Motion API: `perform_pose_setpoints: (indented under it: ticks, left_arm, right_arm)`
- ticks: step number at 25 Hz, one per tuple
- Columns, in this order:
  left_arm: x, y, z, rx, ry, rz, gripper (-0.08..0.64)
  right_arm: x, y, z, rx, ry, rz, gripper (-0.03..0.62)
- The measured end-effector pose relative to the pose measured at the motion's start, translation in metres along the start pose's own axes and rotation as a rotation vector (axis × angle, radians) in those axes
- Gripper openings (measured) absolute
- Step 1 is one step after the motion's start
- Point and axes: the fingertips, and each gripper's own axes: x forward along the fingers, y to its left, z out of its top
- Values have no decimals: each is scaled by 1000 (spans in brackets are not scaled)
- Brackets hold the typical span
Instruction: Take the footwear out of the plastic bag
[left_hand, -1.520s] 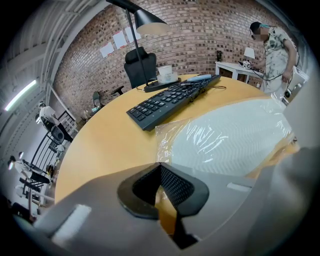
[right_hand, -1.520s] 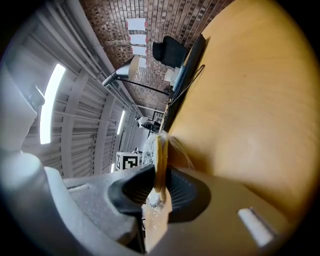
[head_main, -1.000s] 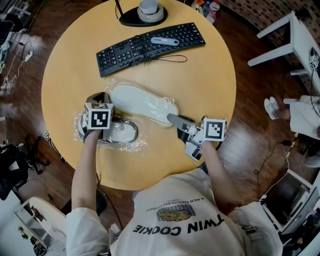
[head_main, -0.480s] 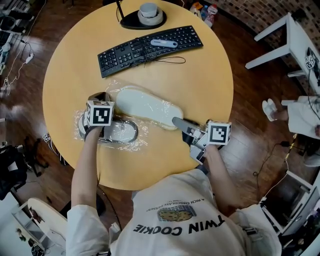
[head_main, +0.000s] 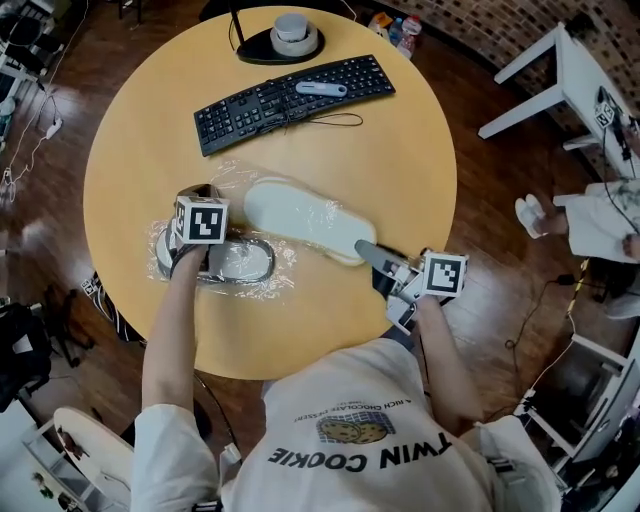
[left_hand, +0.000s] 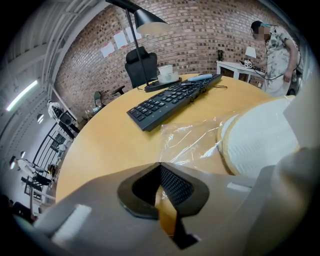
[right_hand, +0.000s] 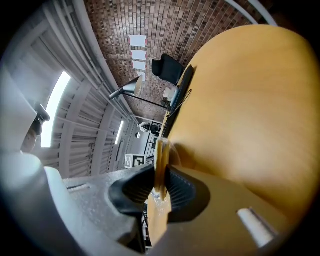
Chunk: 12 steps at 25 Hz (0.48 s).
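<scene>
Nearest the person, the right gripper is clamped on the heel edge of a white slipper, lying mostly clear of the plastic bag. The left gripper pinches the bag's film beside a second slipper. Beyond, a keyboard lies on the round table.

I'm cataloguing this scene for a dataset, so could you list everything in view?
Table: one, yellowish wood, round, centre.
Keyboard: one, black, table's far side.
Small tool: one, pale grey, on the keyboard.
Lamp: one, black, table's far edge.
Plastic bag: one, clear, table's near left.
Slipper: one, white, sole up, mid-table.
Second slipper: one, pale with dark rim, inside the plastic bag.
Floor shoes: pair, white, floor at right.
Left claw: one, grey, shut on the plastic bag.
Right claw: one, grey, shut on the slipper's end.
</scene>
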Motion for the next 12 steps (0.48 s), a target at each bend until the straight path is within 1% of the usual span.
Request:
perform_pose_setpoints:
  ticks: [4,7,12]
  left_arm:
    - [-2,0,0,5,-4,8,2]
    - [-1,0,2,1,-8,3,2]
    - [-1,-1,1,2,-8,1,2]
  right_arm:
    - [-13,4,-6,-25,-31,-31,67]
    - [-25,4,-9,-17,-71,-55,67]
    - [-41,10,-15,-24,-120,-68,67]
